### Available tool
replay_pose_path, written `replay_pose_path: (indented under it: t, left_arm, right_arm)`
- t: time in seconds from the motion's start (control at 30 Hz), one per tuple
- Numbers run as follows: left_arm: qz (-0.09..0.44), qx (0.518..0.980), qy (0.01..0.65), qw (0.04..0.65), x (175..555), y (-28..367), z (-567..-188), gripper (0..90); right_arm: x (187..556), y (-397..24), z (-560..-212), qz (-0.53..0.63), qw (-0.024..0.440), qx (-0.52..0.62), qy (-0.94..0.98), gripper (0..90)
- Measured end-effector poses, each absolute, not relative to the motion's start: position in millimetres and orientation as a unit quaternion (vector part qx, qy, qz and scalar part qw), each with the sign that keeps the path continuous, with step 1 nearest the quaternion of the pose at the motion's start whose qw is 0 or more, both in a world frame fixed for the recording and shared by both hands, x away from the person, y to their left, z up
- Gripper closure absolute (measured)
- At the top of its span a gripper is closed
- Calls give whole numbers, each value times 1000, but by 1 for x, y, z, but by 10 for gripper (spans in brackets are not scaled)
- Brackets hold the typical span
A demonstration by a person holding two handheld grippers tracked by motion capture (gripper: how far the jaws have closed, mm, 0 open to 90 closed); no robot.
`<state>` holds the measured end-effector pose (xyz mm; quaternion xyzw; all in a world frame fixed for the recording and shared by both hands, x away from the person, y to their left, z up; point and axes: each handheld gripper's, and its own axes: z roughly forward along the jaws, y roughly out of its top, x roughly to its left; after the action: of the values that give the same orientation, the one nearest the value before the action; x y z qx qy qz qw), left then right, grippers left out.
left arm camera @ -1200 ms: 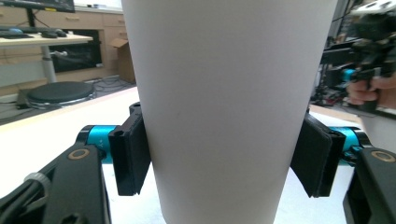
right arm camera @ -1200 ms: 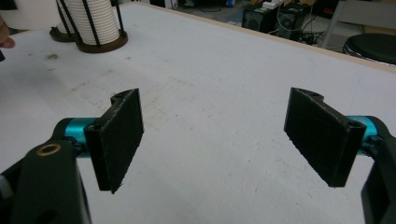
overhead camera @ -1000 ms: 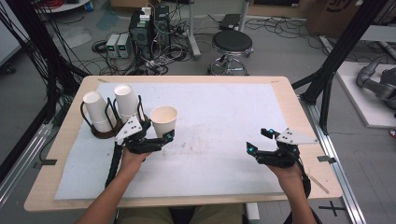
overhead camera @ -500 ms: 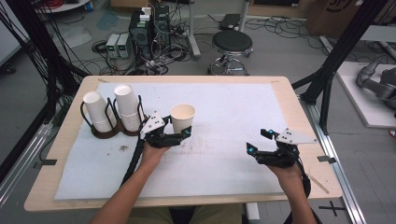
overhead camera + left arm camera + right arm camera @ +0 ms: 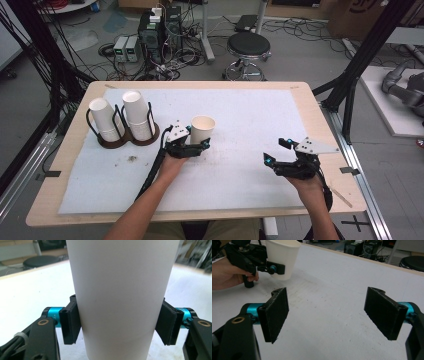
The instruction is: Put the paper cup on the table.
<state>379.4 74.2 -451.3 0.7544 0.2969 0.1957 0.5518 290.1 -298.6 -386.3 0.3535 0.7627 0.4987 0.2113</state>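
Note:
A white paper cup [image 5: 202, 128] stands upright left of the table's middle, with my left gripper [image 5: 196, 143] shut on its lower part. In the left gripper view the cup [image 5: 122, 297] sits between the two black pads [image 5: 71, 325], which press on its sides. My right gripper [image 5: 276, 151] is open near the right front of the mat, with nothing between its jaws. The right gripper view looks past its own open gripper [image 5: 327, 312] to the held cup [image 5: 282, 257] and the left hand at the upper left.
A dark wire holder [image 5: 129, 138] at the left back carries two stacks of upside-down white cups [image 5: 136, 114]. A white mat [image 5: 240, 170] covers most of the wooden table [image 5: 310, 95]. A stool [image 5: 248, 47] and electronics stand on the floor beyond.
My left gripper has carried the cup to the right, away from the holder and toward the table's middle. The right gripper has stayed in place.

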Motion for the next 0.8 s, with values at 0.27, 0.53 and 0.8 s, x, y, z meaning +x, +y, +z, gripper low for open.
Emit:
replay_pose_path:
  t: [0.27, 0.53, 0.8]
  left_arm:
    - [199, 792, 307, 489, 382, 62, -451, 319]
    - [193, 809, 306, 463, 377, 64, -451, 320]
    - [186, 819, 306, 448, 371, 72, -451, 320]
  right_arm:
    - [289, -298, -386, 499, 212, 351, 764, 206]
    - [287, -299, -385, 499, 212, 351, 764, 206]
    - [287, -297, -385, 498, 208, 350, 766, 206]
